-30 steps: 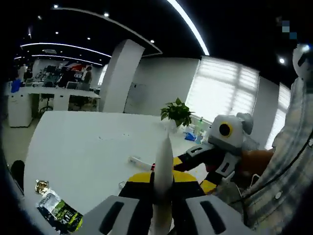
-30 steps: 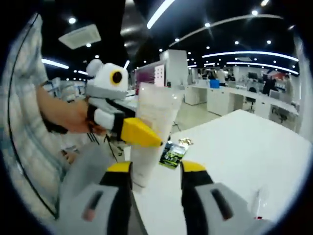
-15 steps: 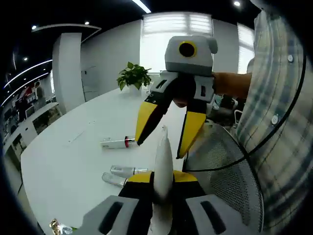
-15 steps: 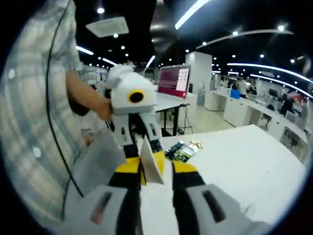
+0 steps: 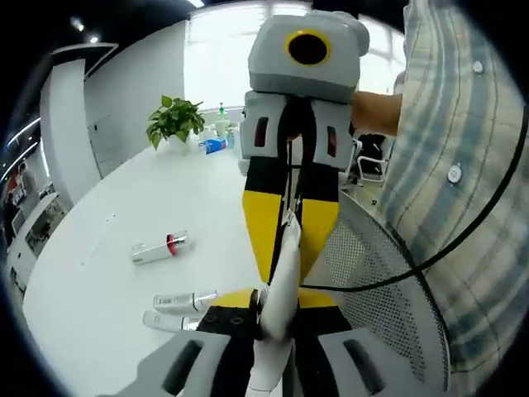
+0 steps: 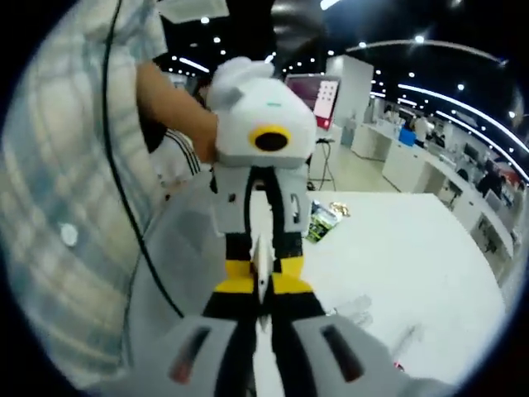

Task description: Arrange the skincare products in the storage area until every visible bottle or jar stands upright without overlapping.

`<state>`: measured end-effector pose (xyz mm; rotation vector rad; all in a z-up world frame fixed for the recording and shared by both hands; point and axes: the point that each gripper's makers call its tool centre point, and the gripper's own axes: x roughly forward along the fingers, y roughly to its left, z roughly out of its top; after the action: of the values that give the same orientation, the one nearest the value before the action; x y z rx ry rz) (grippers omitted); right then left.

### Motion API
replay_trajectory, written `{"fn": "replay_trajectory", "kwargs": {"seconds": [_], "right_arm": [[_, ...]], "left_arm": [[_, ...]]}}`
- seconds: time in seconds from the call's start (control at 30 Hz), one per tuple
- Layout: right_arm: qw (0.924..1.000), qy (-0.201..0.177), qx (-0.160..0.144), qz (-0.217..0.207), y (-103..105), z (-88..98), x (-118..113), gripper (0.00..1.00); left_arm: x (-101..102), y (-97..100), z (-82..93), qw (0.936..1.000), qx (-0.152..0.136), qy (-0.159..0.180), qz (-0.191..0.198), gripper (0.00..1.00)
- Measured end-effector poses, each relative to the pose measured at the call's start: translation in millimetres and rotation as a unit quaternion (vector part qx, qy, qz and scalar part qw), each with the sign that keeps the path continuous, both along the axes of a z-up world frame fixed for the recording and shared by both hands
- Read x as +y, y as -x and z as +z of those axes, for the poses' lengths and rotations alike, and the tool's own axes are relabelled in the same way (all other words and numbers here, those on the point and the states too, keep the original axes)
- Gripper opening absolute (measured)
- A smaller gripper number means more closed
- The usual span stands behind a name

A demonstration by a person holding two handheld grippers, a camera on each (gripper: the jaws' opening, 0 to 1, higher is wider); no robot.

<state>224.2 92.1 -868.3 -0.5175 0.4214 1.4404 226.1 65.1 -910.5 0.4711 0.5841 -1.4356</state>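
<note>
the left gripper (image 5: 277,318) is clamped on a white tube (image 5: 279,285), whose far tip sits between the yellow jaws of the right gripper (image 5: 291,236), apparently pinched. beyond, three tubes (image 5: 161,247) lie flat on the white table (image 5: 198,194).

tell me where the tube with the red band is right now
In the left gripper view, the tube with the red band lies flat on the white table, left of the grippers, with two clear tubes lying nearer the camera.

Bright window glare, fisheye warping, blurred foreground
</note>
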Motion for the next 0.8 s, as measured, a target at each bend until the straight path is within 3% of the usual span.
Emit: {"fn": "replay_trajectory", "kwargs": {"seconds": [0.07,0.2,0.33,0.5,0.57,0.6,0.67,0.77,0.8], "right_arm": [[0.9998,0.016,-0.004,0.008,2.0,-4.1,3.3,0.01],[0.9987,0.043,-0.011,0.025,6.1,-10.8,14.7,0.01],[0.9967,0.056,-0.008,0.057,3.9,-10.6,33.7,0.01],[0.9912,0.090,-0.018,0.096,-3.2,-9.1,61.0,0.00],[0.9903,0.096,-0.015,0.099,-7.5,-4.3,68.4,0.00],[0.9894,0.101,-0.018,0.102,-13.1,0.3,73.0,0.00],[0.9880,0.112,-0.015,0.106,-21.9,6.4,77.4,0.00],[0.9845,0.139,-0.027,0.104,-44.7,17.5,83.1,0.00],[0.9822,0.156,-0.031,0.100,-53.1,19.2,83.2,0.00]], "left_arm": [[5.2,2.7,-6.1,0.9998,-0.015,-0.012,-0.002,0.16],[16.0,5.2,-14.5,0.9995,-0.015,-0.024,0.012,0.16],[34.0,-0.3,-14.6,0.9974,-0.012,-0.001,0.071,0.17],[61.5,-11.1,-14.7,0.9891,0.009,0.030,0.144,0.19],[69.0,-15.1,-13.5,0.9872,0.007,0.032,0.156,0.21],[83.6,-21.8,-13.0,0.9816,0.007,0.034,0.188,0.22],[92.7,-26.3,-10.6,0.9784,-0.002,0.049,0.201,0.26],[109.0,-39.2,-7.3,0.9596,0.014,0.103,0.261,0.35],[116.6,-43.4,-12.3,0.9542,0.017,0.102,0.281,0.36]]}}
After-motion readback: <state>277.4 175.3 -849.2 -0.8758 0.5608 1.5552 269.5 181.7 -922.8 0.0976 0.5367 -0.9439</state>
